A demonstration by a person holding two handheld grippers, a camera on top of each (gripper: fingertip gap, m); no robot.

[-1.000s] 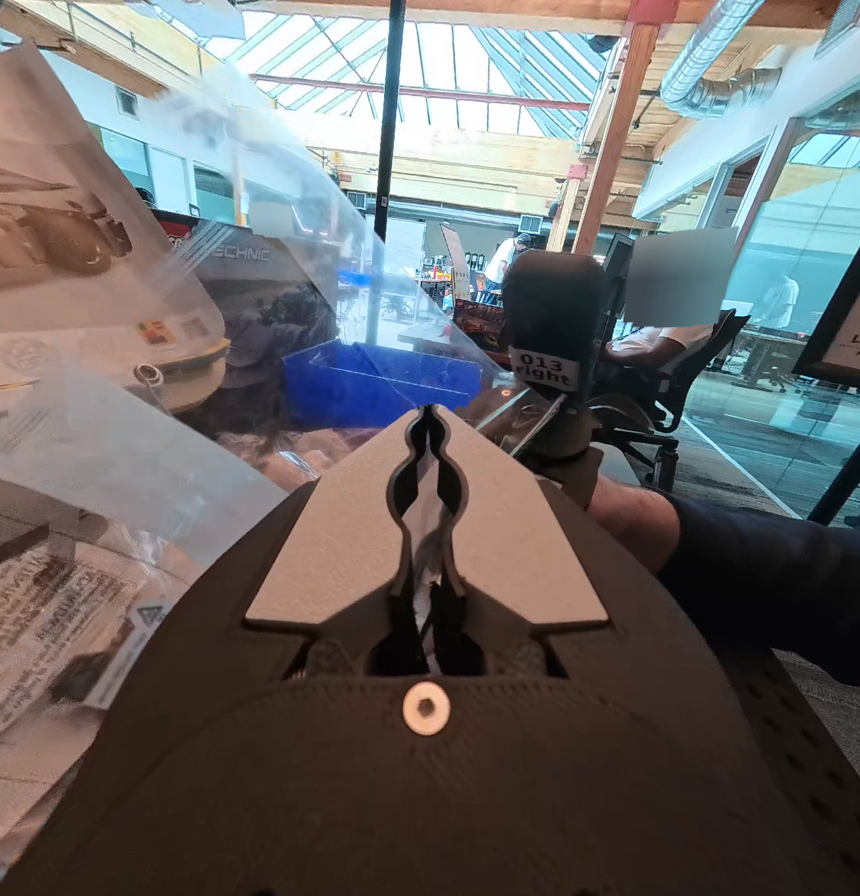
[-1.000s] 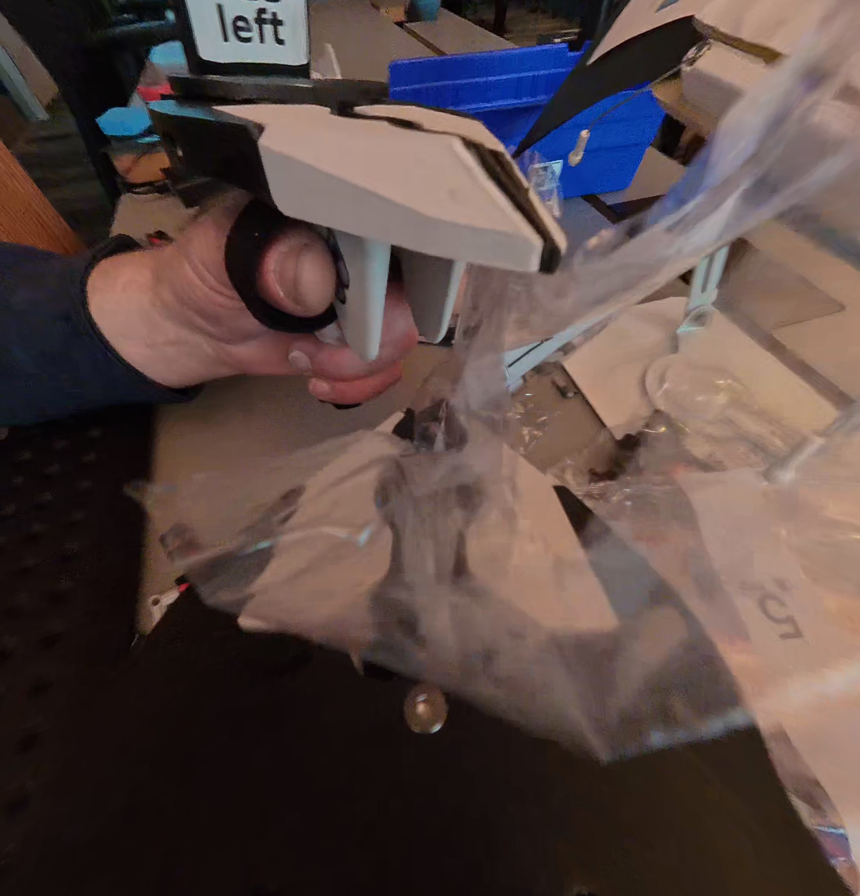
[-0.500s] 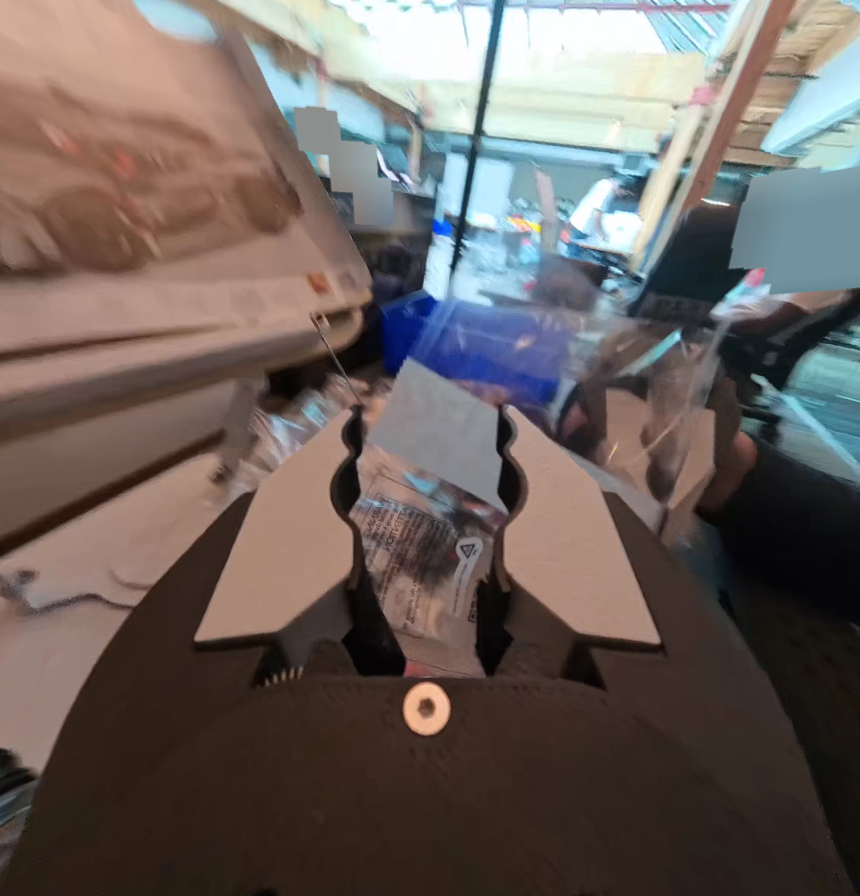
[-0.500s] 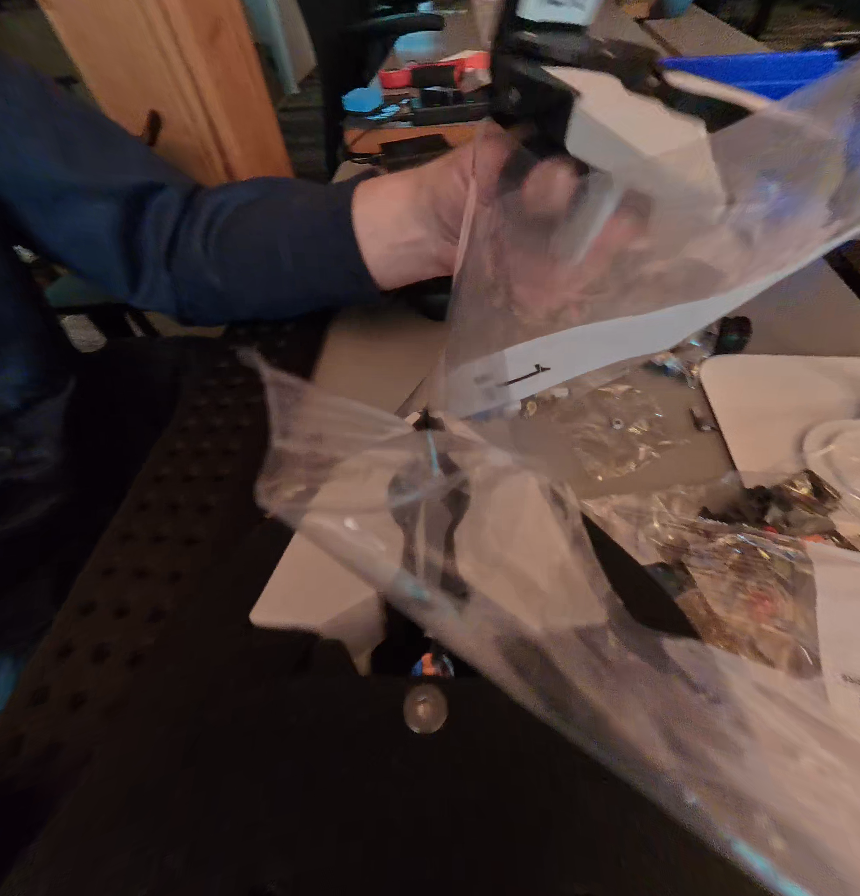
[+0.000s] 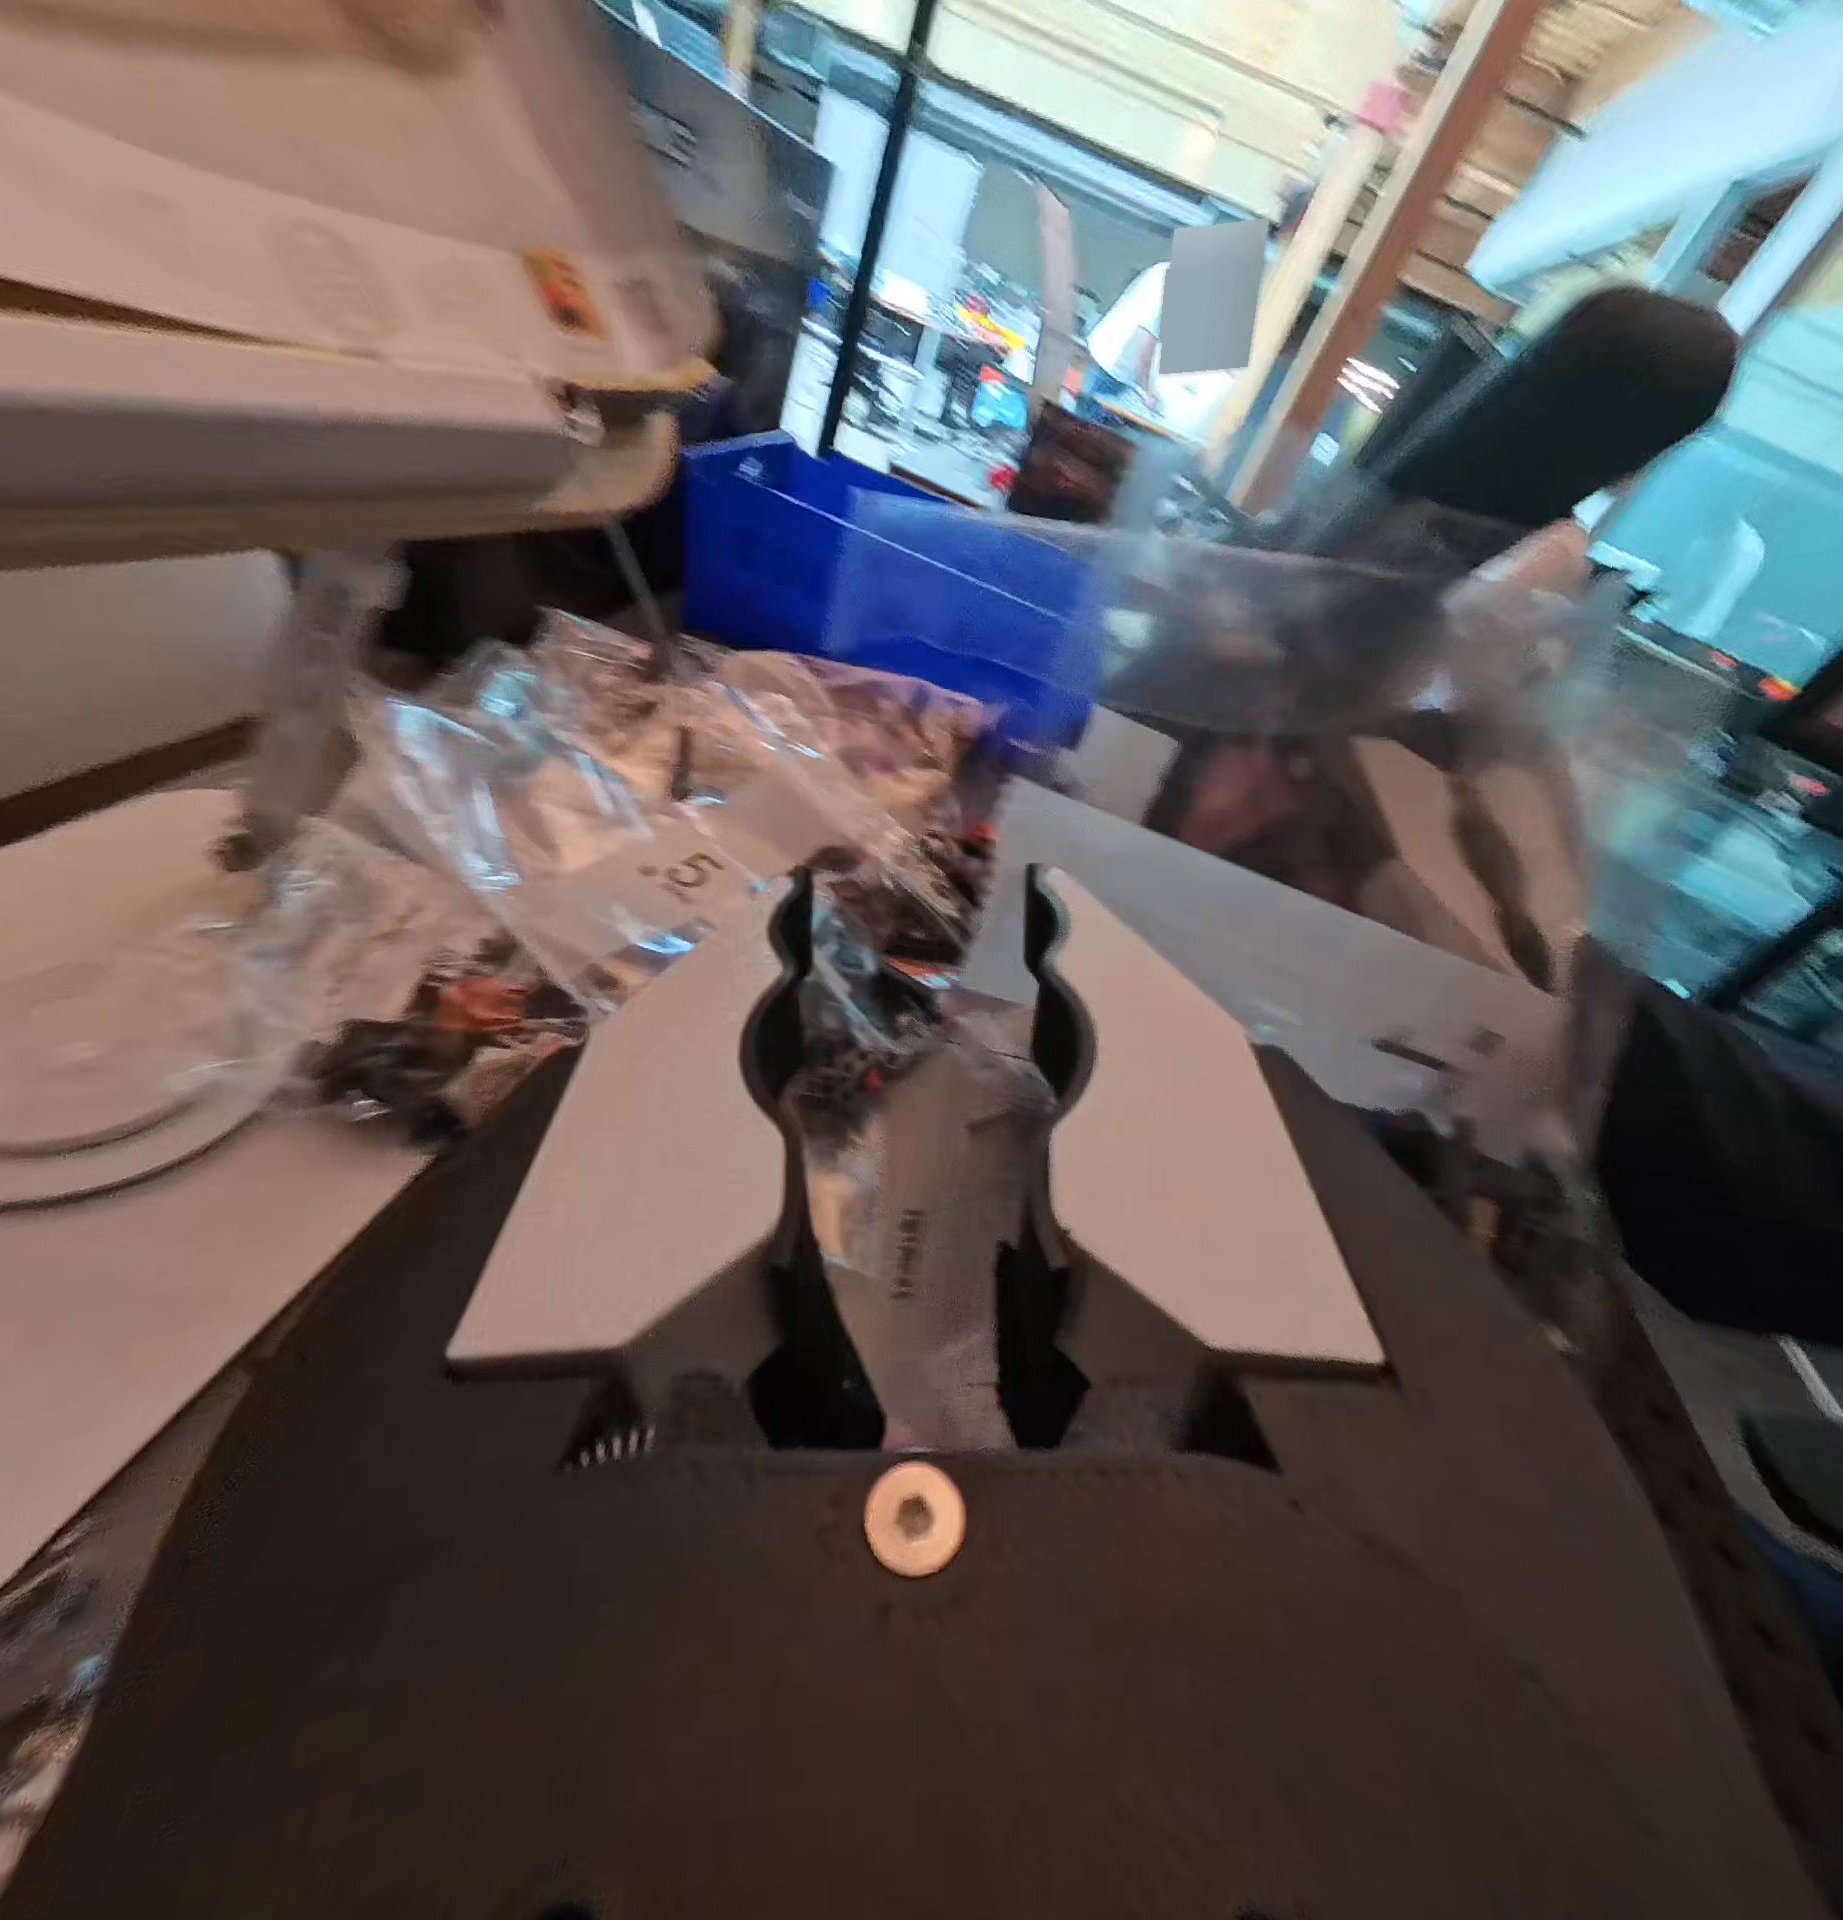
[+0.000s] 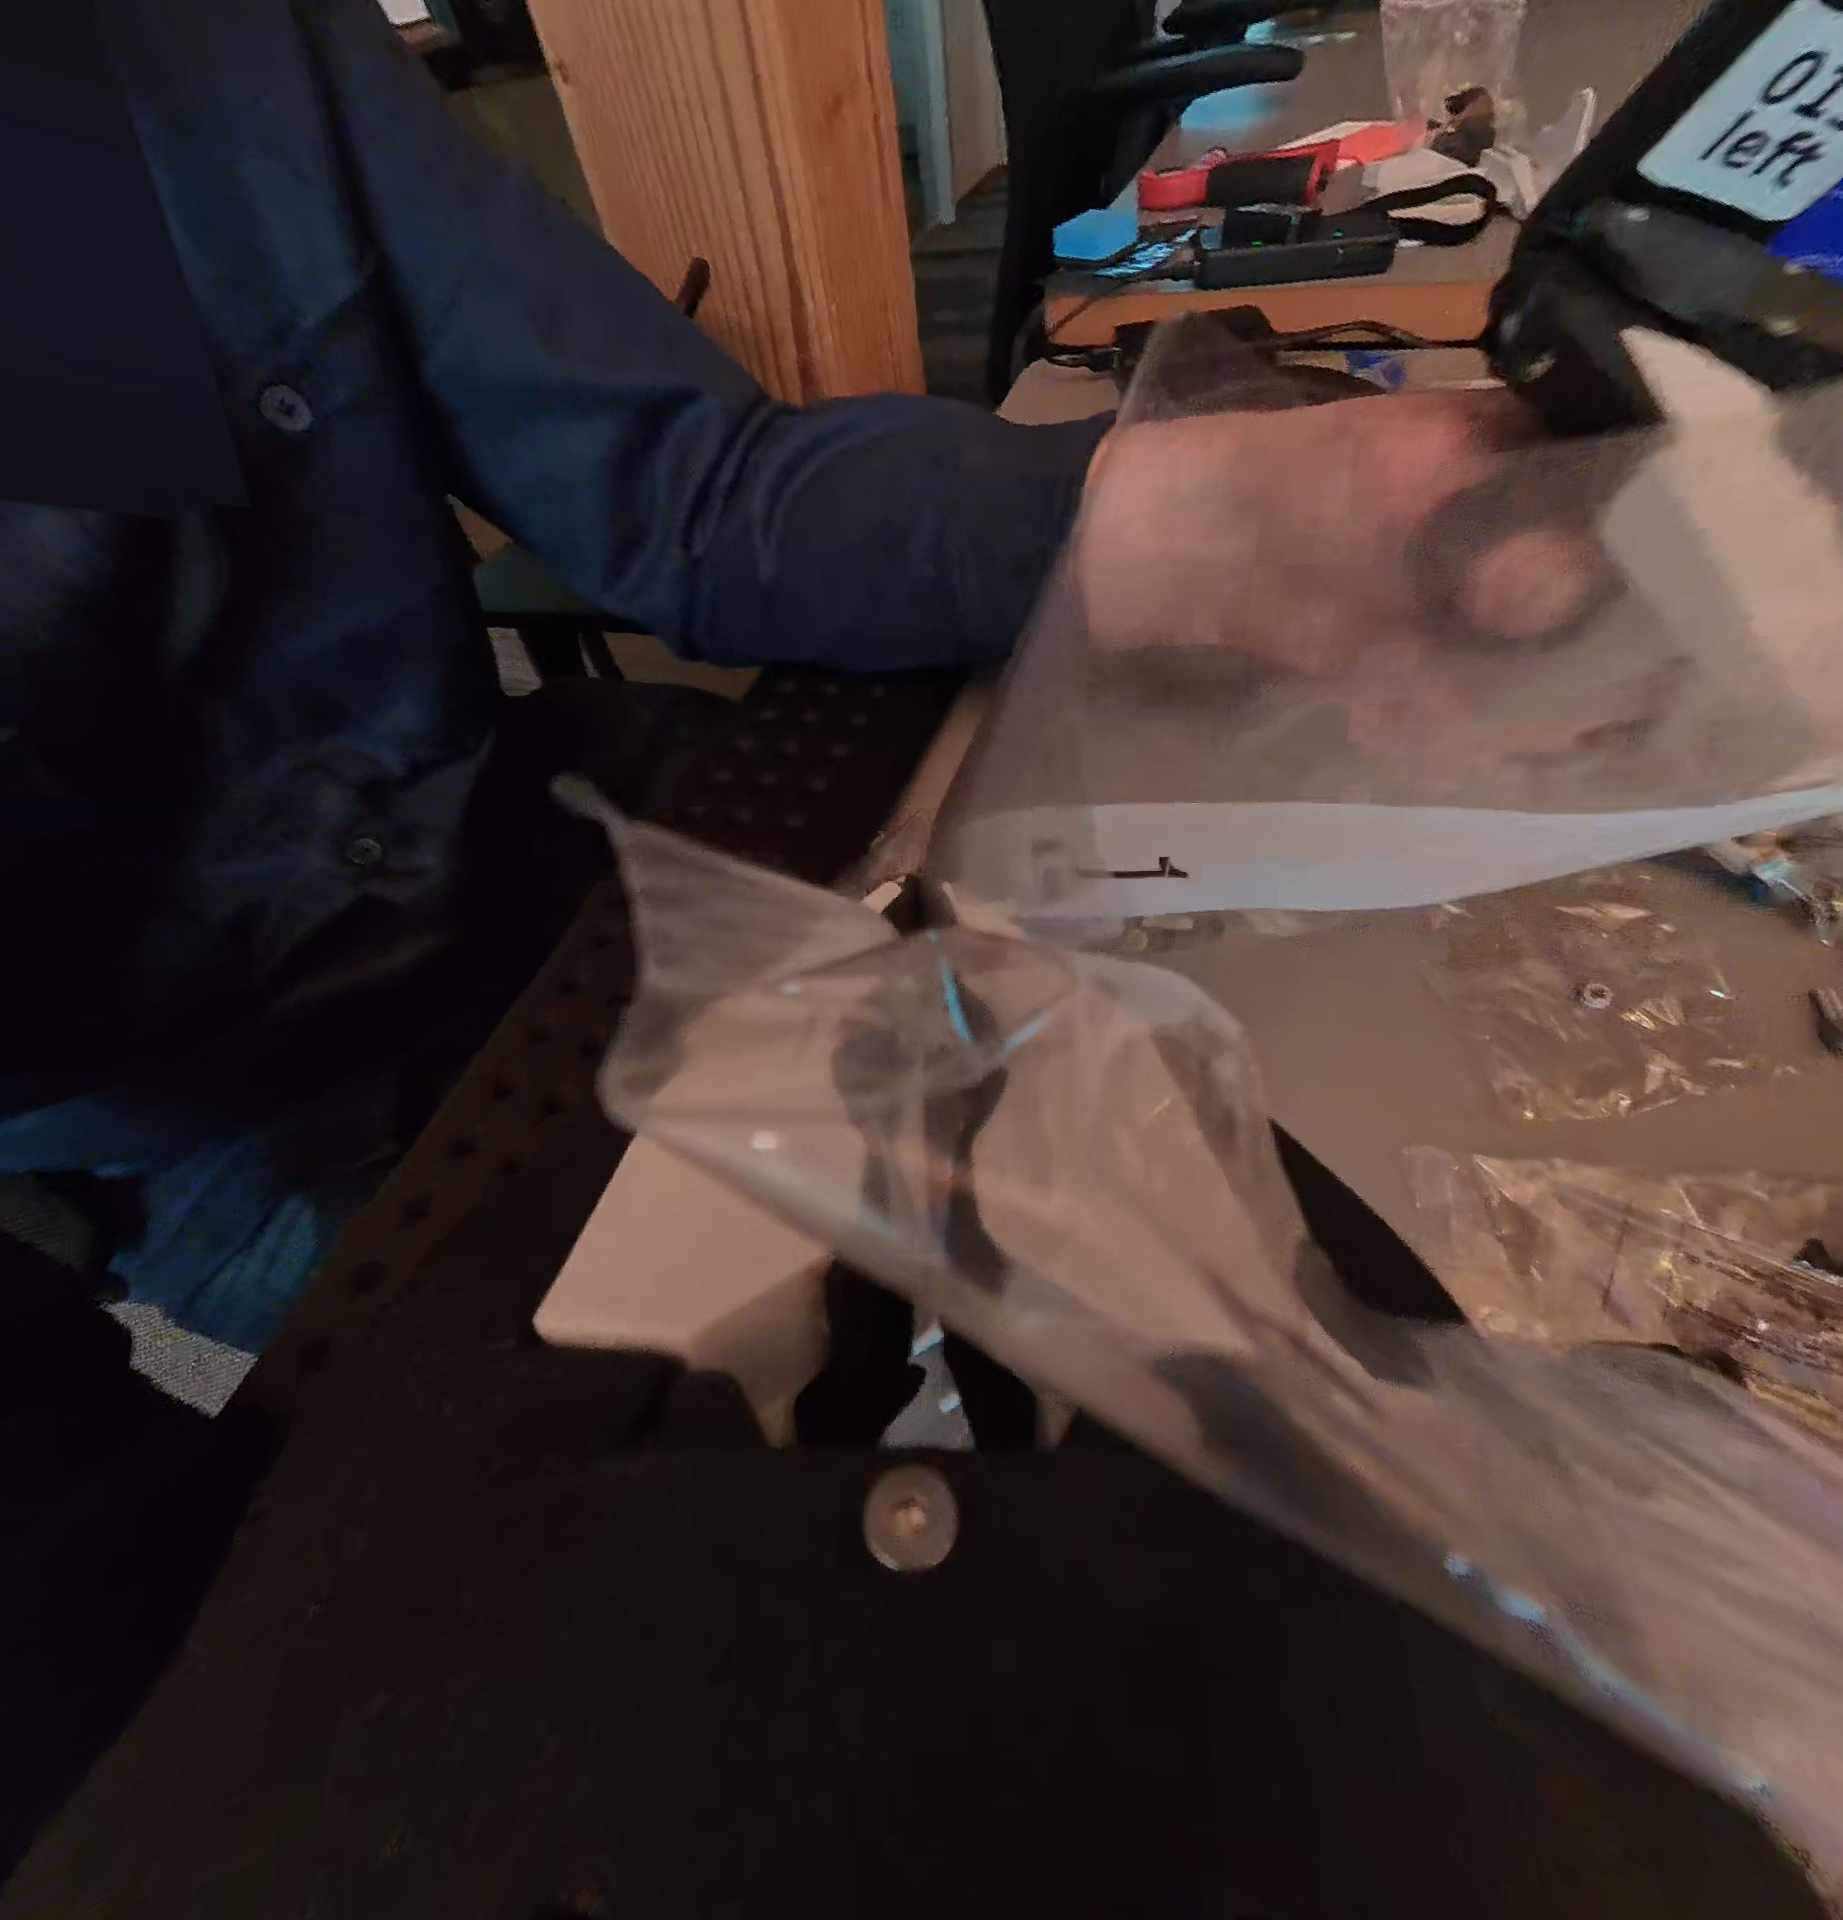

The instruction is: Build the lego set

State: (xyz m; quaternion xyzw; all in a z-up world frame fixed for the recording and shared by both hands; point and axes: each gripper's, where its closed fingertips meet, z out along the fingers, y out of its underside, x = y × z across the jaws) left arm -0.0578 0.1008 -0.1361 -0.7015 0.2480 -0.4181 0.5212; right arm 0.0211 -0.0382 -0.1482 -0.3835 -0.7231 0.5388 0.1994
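Observation:
My right gripper (image 6: 922, 902) is shut on a corner of a large clear plastic bag (image 6: 1052, 1122). The bag drapes over its fingers and spreads up to the right, and it looks empty. In the left wrist view the same bag (image 5: 1364, 644) hangs blurred at the right. My left gripper (image 5: 917, 904) is open and holds nothing, low over the table. Below and ahead of it lie crumpled clear bags of small dark and red Lego parts (image 5: 584, 831). More part bags (image 6: 1623, 1049) lie on the table in the right wrist view.
A blue bin (image 5: 875, 592) stands behind the bags. A white box (image 5: 221, 343) overhangs at upper left, and a white round plate (image 5: 75, 1070) lies at left. A person's dark sleeve (image 6: 740, 520) crosses the table edge. A black perforated mat (image 6: 501, 1122) lies beside the grey table. The tips of one gripper are about 15 cm away from the tips of the other.
My left gripper has opened, let go of the clear bag and tilted down towards the part bags. My right gripper keeps its hold and has pulled the bag away to the right.

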